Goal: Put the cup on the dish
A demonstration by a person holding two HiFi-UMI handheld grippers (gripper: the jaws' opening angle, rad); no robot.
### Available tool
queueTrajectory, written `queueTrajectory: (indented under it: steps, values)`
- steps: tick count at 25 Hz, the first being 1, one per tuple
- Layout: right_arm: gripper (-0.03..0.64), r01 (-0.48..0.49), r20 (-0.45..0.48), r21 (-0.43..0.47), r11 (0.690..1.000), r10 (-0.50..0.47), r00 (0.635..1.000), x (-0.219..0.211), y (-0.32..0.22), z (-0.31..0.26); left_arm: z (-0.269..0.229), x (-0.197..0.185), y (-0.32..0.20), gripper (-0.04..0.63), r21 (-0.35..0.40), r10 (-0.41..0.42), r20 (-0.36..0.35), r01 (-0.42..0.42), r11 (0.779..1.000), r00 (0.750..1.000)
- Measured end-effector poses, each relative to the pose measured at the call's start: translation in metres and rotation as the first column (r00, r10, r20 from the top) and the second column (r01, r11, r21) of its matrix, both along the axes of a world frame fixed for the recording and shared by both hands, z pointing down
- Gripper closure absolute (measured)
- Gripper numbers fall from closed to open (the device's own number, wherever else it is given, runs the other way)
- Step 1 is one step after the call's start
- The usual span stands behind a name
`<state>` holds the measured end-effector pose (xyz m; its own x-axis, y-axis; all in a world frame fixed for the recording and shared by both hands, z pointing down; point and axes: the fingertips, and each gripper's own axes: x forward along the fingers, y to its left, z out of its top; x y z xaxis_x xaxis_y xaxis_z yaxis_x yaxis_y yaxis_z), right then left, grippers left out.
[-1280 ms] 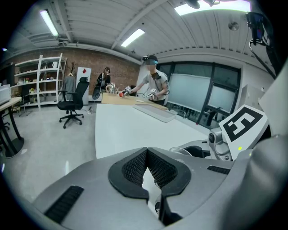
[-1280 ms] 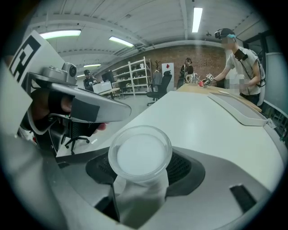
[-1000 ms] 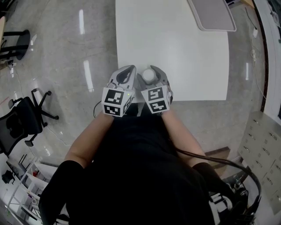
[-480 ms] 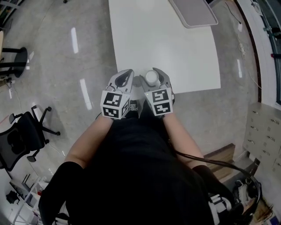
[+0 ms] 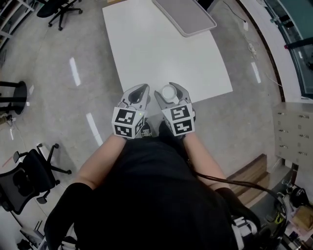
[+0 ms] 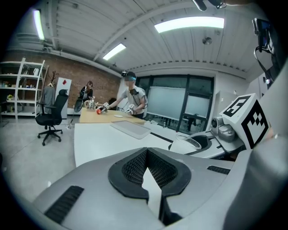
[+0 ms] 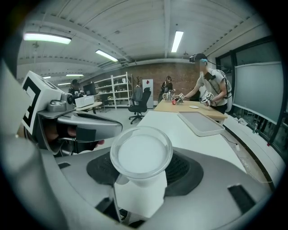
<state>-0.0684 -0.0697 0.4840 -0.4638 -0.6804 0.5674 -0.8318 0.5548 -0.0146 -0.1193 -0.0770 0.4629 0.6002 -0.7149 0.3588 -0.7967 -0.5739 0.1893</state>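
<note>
Right hand-held gripper (image 5: pixel 168 91) clamps white cup (image 7: pixel 140 155) over tabletop (image 5: pixel 161 53) near edge. Left hand-held gripper (image 5: pixel 140 91) closed, empty, at cup's 9 o'clock. Grey tray (image 5: pixel 185 15) at 12 o'clock, well apart.

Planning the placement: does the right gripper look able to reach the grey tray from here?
Probably not yet. The right gripper, shut on the cup, is at the table's near edge; the tray lies at the far end. Nothing blocks the way.

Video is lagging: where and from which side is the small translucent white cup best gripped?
Grip the cup round its narrower body under the flared rim, from the side, as the right gripper holds it: it stands upright, and the wider rim likely resists slipping.
</note>
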Motion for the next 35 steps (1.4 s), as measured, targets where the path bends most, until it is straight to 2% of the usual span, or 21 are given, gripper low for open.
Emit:
queueTrajectory:
  steps: [5, 12, 23, 35]
  values:
    - [0.367, -0.022, -0.004, 0.001, 1.000, 0.022, 1.000, 0.026, 0.001, -0.015, -0.012, 0.025, -0.005, 0.588, 0.012, 0.034, -0.007, -0.034, 0.999, 0.999]
    - [0.367, -0.002, -0.006, 0.014, 1.000, 0.003, 1.000, 0.076, -0.018, -0.030, -0.028, 0.076, -0.025, 0.588, 0.028, 0.027, -0.011, -0.026, 0.999, 1.000]
    - [0.367, 0.124, 0.013, 0.037, 0.992, -0.124, 0.992, 0.145, -0.064, -0.048, -0.043, 0.155, -0.072, 0.588, 0.065, -0.069, -0.001, 0.069, 0.995, 0.998]
    - [0.367, 0.217, 0.037, 0.053, 0.975, -0.219, 0.975, 0.181, -0.083, -0.059, -0.051, 0.201, -0.081, 0.588, 0.073, -0.142, 0.022, 0.140, 0.987, 0.990]
